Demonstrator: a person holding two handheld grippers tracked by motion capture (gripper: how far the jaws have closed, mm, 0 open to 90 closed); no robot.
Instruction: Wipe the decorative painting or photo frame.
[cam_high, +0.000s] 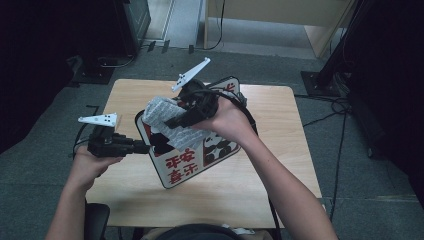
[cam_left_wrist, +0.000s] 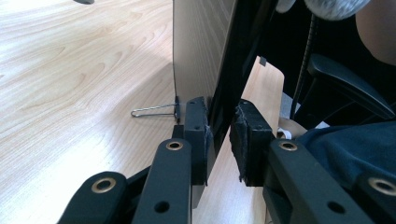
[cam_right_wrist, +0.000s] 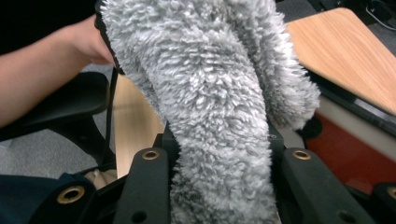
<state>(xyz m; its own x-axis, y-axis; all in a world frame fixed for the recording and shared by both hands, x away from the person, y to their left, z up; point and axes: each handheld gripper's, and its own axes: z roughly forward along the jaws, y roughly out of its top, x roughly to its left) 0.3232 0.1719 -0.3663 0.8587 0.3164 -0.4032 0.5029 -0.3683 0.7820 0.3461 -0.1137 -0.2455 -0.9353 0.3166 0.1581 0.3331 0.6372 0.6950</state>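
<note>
Our right gripper (cam_right_wrist: 217, 154) clamps the grey cloth (cam_right_wrist: 210, 93), our left gripper (cam_left_wrist: 219, 135) pinches the board (cam_left_wrist: 233, 70), which may slip if tugged.

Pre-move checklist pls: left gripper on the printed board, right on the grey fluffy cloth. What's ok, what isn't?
1. Left gripper clamped on the board edge: ok, pads press both faces.
2. Right gripper holding the grey fluffy cloth: ok, pile bunched between the jaws.
3. Board tilted up off the table: ok, wooden back shows in the left gripper view.
4. Cloth touching the board's printed face: cannot tell, it hangs over it in the high view.
5. Wire clip at the board's lower edge fixed to the board: cannot tell.
6. Cable free of the cloth: cannot tell.
</note>
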